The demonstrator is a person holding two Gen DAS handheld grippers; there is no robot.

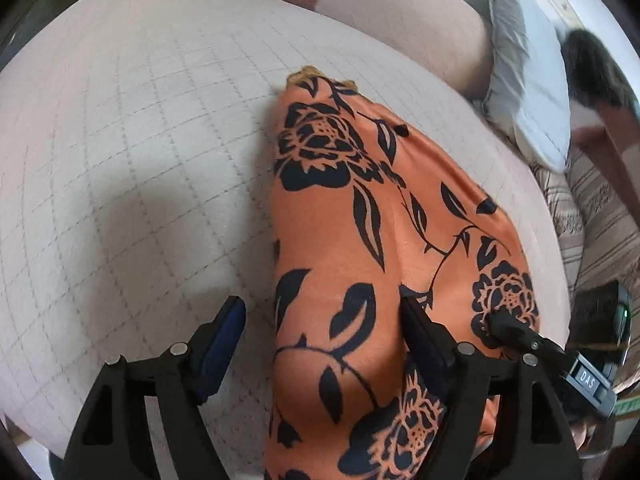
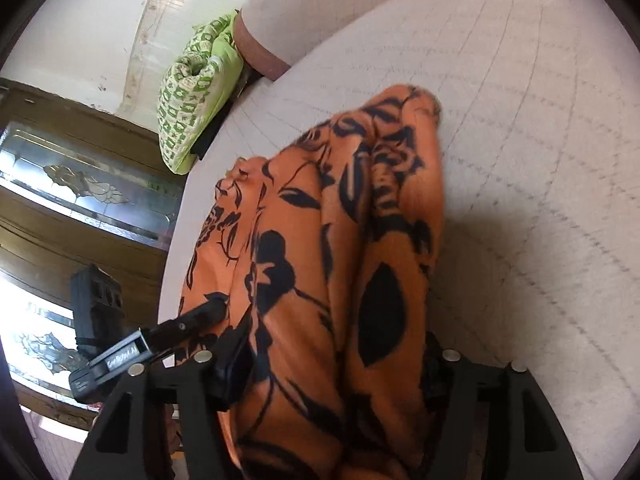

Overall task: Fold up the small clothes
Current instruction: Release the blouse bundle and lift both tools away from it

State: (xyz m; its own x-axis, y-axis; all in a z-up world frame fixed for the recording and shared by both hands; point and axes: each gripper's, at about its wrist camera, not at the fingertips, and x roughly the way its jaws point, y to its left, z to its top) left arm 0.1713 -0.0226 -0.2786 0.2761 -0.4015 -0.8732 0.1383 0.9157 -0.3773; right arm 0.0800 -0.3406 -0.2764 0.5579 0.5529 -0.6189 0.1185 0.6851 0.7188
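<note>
The left tongs stand with their jaws spread wide, nothing pinched: one blue-padded finger hangs over bare quilted bedcover, the other over an orange garment printed with black roses and leaves. In the left wrist view the tip of the right tongs reaches in from the right and touches a black rose near the cloth's right edge. Seen from their own camera, the right tongs also stand apart; bunched orange cloth fills the gap between the fingers, and whether the pads press on it cannot be told through the folds and blur. A finger of the left tongs enters that view from the left and meets the cloth's edge. The garment lies on the pale, square-stitched bed as a long folded strip running away from both cameras, its far end narrow. Beyond it sit a grey-and-white pillow and a green patterned bundle at the bed's far edge, beside a wooden cabinet with decorated glass panels.
</note>
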